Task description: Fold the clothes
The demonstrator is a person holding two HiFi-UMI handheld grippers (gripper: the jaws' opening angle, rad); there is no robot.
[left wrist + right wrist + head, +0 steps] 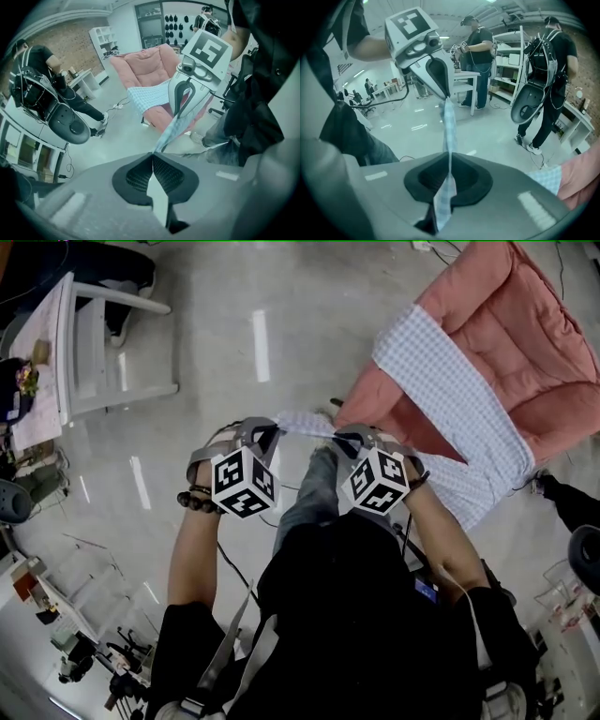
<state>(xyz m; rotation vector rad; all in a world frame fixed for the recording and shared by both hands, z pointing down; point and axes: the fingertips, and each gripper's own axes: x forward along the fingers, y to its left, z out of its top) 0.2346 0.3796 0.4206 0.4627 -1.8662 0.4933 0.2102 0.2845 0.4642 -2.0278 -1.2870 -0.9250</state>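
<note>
I'm holding my left gripper (268, 436) and right gripper (341, 442) side by side, pointing steeply down, both clamping the cloth (305, 422) stretching between their tips.

The pink armchair (534, 324) is cut off at the top edge, and the checked cloth (450, 399) hides its seat.

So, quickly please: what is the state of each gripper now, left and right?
Left gripper: closed, pinching an edge of the checked cloth.
Right gripper: closed, pinching the same checked cloth.
</note>
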